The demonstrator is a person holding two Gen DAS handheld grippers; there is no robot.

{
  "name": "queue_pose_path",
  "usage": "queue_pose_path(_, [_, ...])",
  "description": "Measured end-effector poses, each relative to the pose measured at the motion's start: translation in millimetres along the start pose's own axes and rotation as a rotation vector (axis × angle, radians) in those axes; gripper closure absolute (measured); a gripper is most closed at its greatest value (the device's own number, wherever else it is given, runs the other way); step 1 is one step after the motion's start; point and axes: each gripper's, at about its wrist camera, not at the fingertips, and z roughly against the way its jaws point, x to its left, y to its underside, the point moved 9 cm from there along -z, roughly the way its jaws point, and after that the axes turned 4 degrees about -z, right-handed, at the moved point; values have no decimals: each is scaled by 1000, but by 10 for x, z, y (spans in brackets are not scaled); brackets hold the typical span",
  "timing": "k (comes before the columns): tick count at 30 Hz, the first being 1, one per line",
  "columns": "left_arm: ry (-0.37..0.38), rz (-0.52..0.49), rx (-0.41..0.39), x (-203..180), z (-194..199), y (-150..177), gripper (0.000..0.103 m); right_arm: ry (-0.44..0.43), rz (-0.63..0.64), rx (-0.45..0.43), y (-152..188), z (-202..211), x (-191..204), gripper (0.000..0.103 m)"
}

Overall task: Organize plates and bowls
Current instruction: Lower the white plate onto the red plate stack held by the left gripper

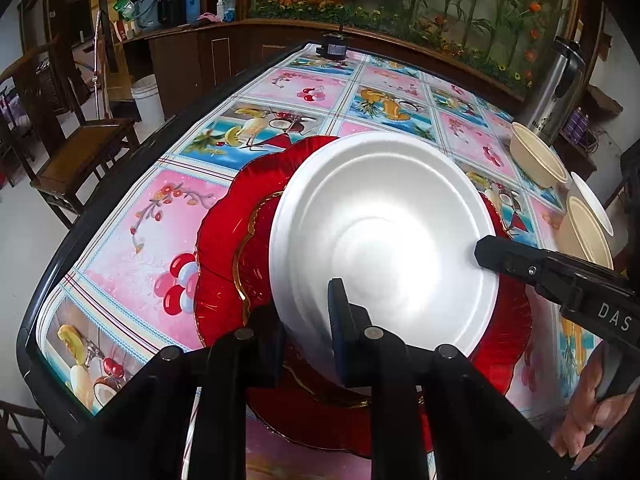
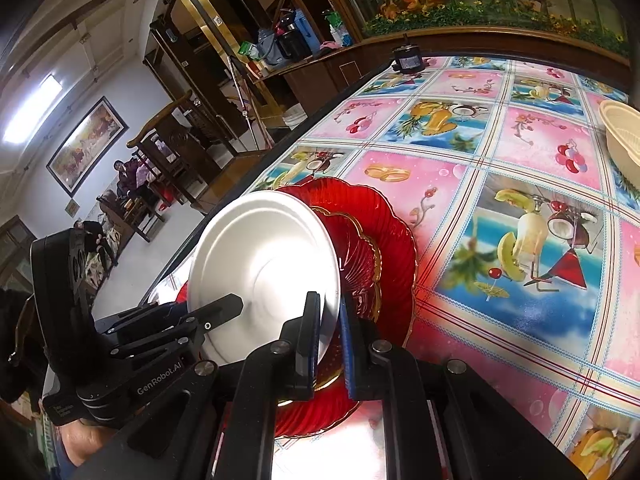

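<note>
The white plate is the one in play: it's tilted up over the red plates, a smaller gold-rimmed red one sitting inside a big scalloped red one, all on the fruit-print tablecloth. Both grippers are on it. The left gripper has its fingers closed over the white plate's near rim, and the right gripper pinches the rim on the other side, one finger on each face of the plate.

My read is the white plate is being set down onto the red stack, so the trick is leveling it first. Lower both sides together, keep it centered over the gold-rimmed plate, and don't let go until the underside sits flat; it looks light, so a one-sided release could make it slide or tip.

Beyond the red plates, the tan bowls sit well apart toward the far right edge, probably next up.
</note>
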Motion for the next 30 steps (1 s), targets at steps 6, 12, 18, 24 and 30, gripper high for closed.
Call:
queue_pose_path(6, [-6, 6, -19, 30, 52, -25, 68, -2, -1, -3, -1, 3, 2, 94])
queue_pose_path(12, [-35, -9, -51, 43, 140, -77, 52, -3, -5, -7, -16, 4, -13, 94])
queue_pose_path(18, [-31, -1, -54, 46, 150, -91, 52, -3, -11, -17, -27, 21, -27, 90])
queue_pose_path(24, [-28, 4, -56, 40, 159, -93, 52, -5, -18, -27, -36, 37, -39, 89])
queue_pose_path(30, [-28, 7, -66, 33, 182, -105, 46, -11, -33, -44, -75, 78, -71, 83])
